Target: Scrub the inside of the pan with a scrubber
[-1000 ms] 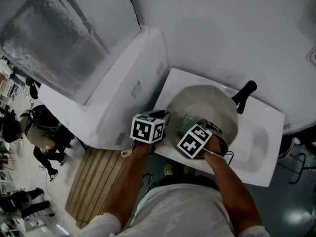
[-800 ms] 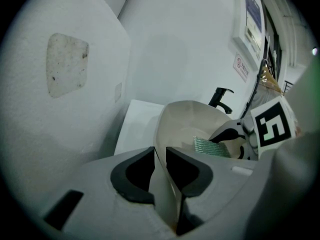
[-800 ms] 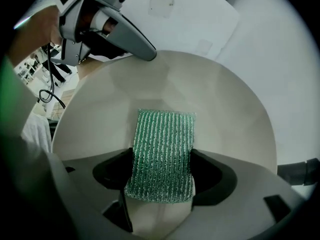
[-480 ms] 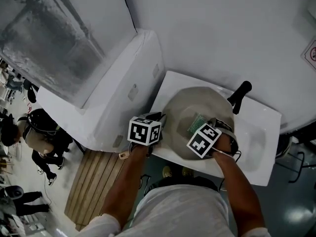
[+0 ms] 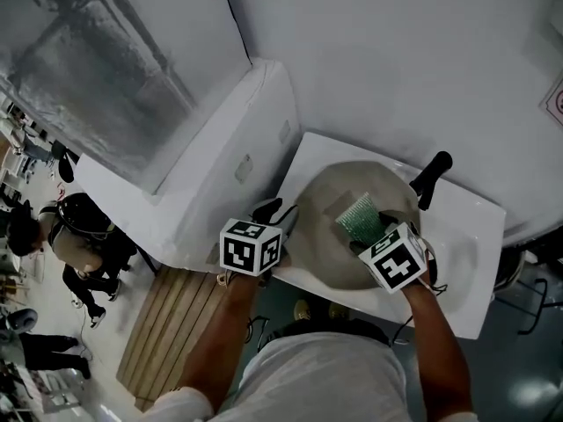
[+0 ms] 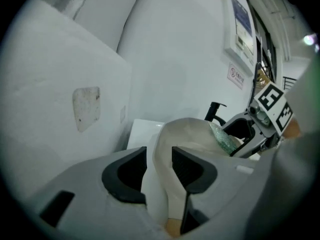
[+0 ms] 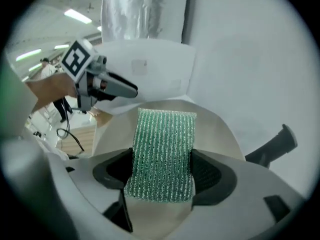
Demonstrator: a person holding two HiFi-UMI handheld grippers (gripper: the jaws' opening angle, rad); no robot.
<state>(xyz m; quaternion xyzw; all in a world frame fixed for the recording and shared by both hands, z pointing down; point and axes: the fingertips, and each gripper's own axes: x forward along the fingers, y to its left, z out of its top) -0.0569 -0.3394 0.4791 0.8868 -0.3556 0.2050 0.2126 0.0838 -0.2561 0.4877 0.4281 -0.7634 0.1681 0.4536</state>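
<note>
A beige pan (image 5: 330,202) with a black handle (image 5: 431,176) lies in a white sink (image 5: 457,262). My left gripper (image 5: 277,211) is at the pan's left rim. In the left gripper view its jaws have just been opening, and the rim (image 6: 162,149) stands between the pads (image 6: 187,166) with a gap on each side. My right gripper (image 5: 369,240) hangs over the pan's near side, shut on a green mesh scrubber (image 5: 361,218). In the right gripper view the scrubber (image 7: 162,154) sticks out forward between the jaws, above the pan's inside (image 7: 215,129).
A white cabinet (image 5: 202,174) stands against the sink's left side. A wooden slatted board (image 5: 163,323) lies on the floor below it. People (image 5: 79,236) stand at the far left. A white wall (image 5: 396,60) rises behind the sink, with signs (image 6: 242,24) on it.
My right gripper has lifted the scrubber up off the pan's inside and shifted right. My left gripper's jaws have opened off the pan's rim and risen a little.
</note>
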